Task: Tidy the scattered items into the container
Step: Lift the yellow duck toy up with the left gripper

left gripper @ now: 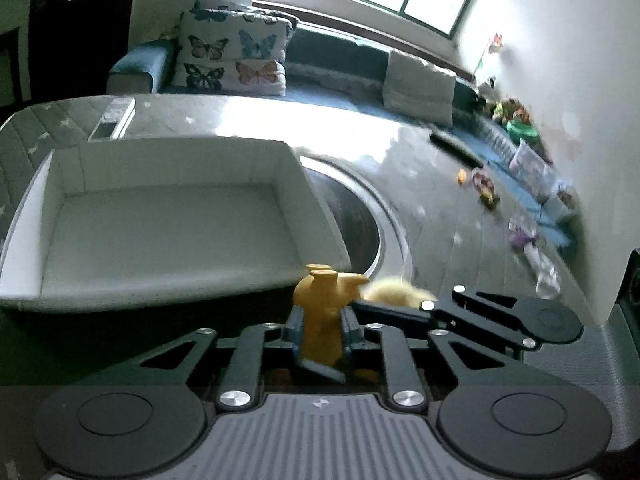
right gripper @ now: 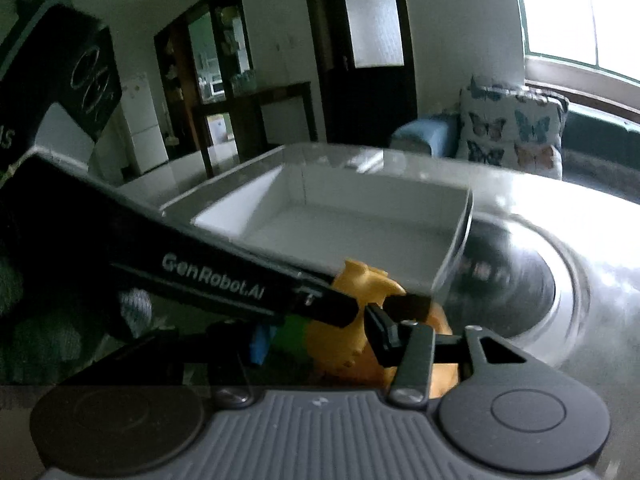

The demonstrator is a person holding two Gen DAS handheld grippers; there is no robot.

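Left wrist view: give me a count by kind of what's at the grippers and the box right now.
Yellow toy, clamped in the left gripper: 1
Pale fluffy item beside it, blurred: 1
White box, nothing visible inside: 1
Grippers, counting the right gripper: 2
Total: 5

Glossy grey table (left gripper: 248, 120), quilted pattern at left edge, round inset ring right of centre. White open box (left gripper: 160, 224) on left half, overlapping ring. Remote control (left gripper: 114, 118) near far-left corner. Dark bar-shaped object (left gripper: 456, 148) toward far-right edge. Small blurred toys (left gripper: 486, 188) scattered along right edge; identities unclear.
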